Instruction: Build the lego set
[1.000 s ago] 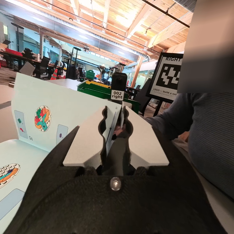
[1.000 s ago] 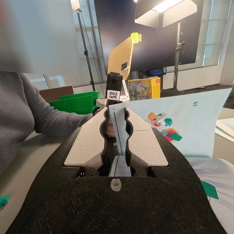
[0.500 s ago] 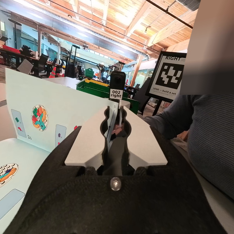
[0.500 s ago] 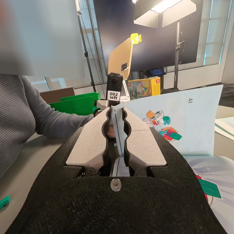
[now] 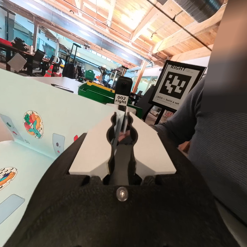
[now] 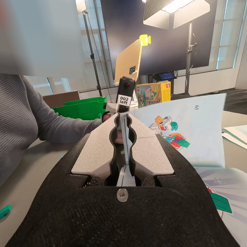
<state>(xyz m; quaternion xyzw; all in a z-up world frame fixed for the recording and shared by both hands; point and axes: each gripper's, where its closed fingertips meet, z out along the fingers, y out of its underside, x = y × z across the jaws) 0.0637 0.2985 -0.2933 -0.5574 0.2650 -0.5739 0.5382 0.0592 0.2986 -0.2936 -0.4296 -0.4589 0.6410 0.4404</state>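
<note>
- Instruction booklet (image 5: 57,120) open on the table, one pale page standing upright between the two tools, printed with coloured brick drawings and a page number.
- Left gripper (image 5: 121,115) pressed together on the top edge of that upright page; paper seen running down between the two white fingers (image 5: 96,145).
- Right gripper (image 6: 122,115) facing it from the other side, nearly closed, with the same sheet and its blue line pinched in the narrow gap.
- Same page from the right wrist view (image 6: 187,127): drawing of a brick creature with big eyes; another printed page flat below it.
- Grey table (image 6: 33,160) underneath; a small teal brick (image 6: 4,212) lying loose near the left edge.
- Green bin (image 6: 82,109) beyond the grey-sleeved arm (image 6: 46,120); contents not visible.
- Yellow set box (image 6: 153,94) standing behind, brand logo on its corner, picture on the front.
- Small black camera with a white sticker (image 5: 123,86) on top of the opposite tool.
- Framed sign with a black-and-white block pattern (image 5: 175,84) on an easel.
- Open workspace with wooden ceiling beams (image 5: 120,16), desks, chairs and an orange cone (image 5: 50,69).
- Studio light on a stand (image 6: 176,13), dark screen, and tilted wooden panel (image 6: 128,61) on the other side.
</note>
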